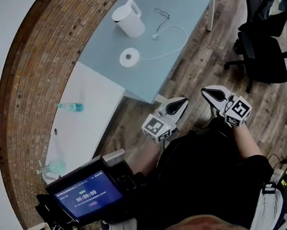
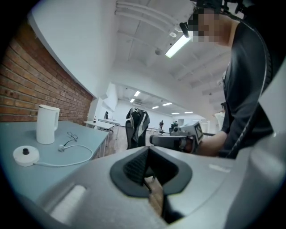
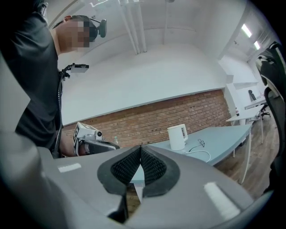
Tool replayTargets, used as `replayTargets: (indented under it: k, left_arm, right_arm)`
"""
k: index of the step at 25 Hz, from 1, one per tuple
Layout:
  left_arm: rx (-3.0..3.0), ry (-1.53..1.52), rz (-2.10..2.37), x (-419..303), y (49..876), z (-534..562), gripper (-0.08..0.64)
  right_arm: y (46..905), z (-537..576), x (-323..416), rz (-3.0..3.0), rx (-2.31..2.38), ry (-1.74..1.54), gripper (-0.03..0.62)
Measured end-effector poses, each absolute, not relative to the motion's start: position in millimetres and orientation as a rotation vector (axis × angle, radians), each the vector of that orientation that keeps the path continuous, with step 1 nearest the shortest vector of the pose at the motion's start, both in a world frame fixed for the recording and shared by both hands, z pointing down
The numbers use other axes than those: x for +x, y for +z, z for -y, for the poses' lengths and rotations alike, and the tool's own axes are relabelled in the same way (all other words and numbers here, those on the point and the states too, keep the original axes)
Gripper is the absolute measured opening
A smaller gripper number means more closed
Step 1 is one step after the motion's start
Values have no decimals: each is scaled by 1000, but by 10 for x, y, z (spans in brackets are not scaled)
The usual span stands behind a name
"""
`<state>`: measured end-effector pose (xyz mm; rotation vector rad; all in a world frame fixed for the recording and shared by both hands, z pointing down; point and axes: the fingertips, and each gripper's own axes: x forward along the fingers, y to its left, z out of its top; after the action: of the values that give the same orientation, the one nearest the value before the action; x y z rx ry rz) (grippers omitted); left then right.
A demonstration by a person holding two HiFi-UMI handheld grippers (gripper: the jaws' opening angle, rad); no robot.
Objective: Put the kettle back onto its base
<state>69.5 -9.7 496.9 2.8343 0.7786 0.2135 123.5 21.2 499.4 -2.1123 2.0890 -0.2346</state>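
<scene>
A white kettle [image 1: 128,17] stands on the blue-grey table [image 1: 107,68], apart from its round white base [image 1: 130,57], whose cord runs to a loose plug [image 1: 155,36]. The left gripper view shows the kettle [image 2: 47,124] behind the base [image 2: 25,154]. Both grippers hover over the wooden floor, well short of the table. My left gripper [image 1: 180,103] is shut with nothing in it, its pads meeting [image 2: 148,151]. My right gripper [image 1: 207,92] is also shut and holds nothing [image 3: 140,150]. From the right gripper view the kettle [image 3: 177,137] is far off.
A pair of glasses [image 1: 162,13] lies beside the kettle. A white table [image 1: 88,111] to the left carries a water bottle [image 1: 71,107]. A black office chair [image 1: 263,50] stands at the right. A brick wall [image 1: 31,76] curves behind the tables. A screen [image 1: 88,192] sits low in front.
</scene>
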Motion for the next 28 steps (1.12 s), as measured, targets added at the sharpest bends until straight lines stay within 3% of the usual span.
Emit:
replayTargets:
  k: [13, 28]
  left_arm:
    - [2861, 184, -561, 2036, 4759, 150, 3]
    - [2919, 201, -488, 3033, 4704, -174, 3]
  right_arm:
    - [4788, -182, 2681, -2280, -1987, -224, 6]
    - [5196, -690, 3624, -2295, -1939, -342, 6]
